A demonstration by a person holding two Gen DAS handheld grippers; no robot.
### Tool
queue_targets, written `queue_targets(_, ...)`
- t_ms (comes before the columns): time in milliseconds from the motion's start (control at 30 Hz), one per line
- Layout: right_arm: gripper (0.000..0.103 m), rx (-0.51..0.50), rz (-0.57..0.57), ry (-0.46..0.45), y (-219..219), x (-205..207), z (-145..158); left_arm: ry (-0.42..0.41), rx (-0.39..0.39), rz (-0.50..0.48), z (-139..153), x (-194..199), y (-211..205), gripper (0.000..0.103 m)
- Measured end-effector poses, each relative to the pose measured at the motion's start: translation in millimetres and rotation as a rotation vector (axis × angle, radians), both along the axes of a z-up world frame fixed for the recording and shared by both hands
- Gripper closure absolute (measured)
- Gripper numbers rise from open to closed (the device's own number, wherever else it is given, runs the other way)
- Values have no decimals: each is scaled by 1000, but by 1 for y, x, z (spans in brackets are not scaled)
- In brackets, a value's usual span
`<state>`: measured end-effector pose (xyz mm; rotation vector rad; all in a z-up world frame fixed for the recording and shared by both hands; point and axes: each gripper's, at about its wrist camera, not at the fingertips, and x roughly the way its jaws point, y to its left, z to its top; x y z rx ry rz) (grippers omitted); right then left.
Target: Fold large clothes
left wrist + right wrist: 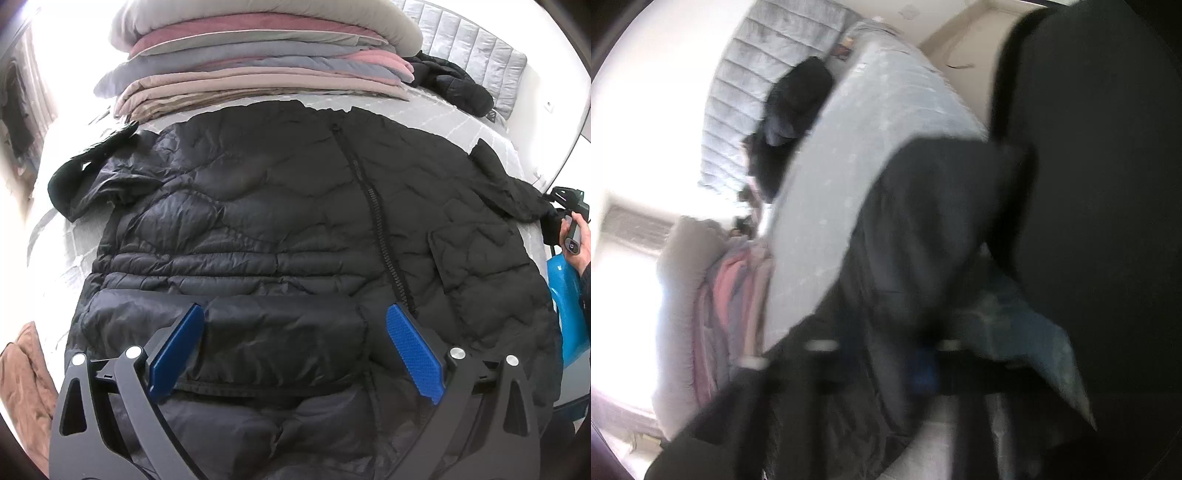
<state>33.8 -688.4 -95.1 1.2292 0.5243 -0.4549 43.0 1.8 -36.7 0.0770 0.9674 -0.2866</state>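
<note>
A large black quilted jacket lies spread front-up on the bed, zipper running down its middle. My left gripper is open above the jacket's lower part, its blue pads on either side of a folded flap, holding nothing. My right gripper shows at the far right edge of the left wrist view, at the end of the jacket's right sleeve. The right wrist view is blurred; black jacket fabric fills the space at the gripper, and the jaws look closed on it.
A stack of folded blankets lies at the head of the bed. Another black garment is beside it by the grey headboard. A brown cloth lies at the left. A blue object stands at the right bed edge.
</note>
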Motion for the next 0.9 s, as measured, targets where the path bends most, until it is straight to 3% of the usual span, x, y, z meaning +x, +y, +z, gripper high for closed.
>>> queue_targets(133, 95, -117, 27, -99, 12, -2, 29, 5, -2, 3, -1, 0, 1, 8)
queue_targets(267, 95, -249, 33, -203, 29, -11, 84, -2, -7, 4, 0, -2, 4, 8)
queue_targets(433, 95, -375, 73, -268, 62, -9, 150, -12, -38, 16, 7, -7, 15, 8)
queue_targets(533, 95, -443, 163, -317, 107, 14, 185, -19, -62, 26, 13, -9, 24, 8)
queue_targets(700, 95, -551, 398, -400, 230, 86, 234, -29, -102, 48, 21, -13, 44, 8)
queue_targets(833, 95, -606, 588, -399, 337, 146, 234, -24, -156, 79, 26, -15, 64, 8)
queue_targets(900, 95, -610, 691, -367, 395, 177, 214, -15, -191, 91, 27, -15, 75, 8)
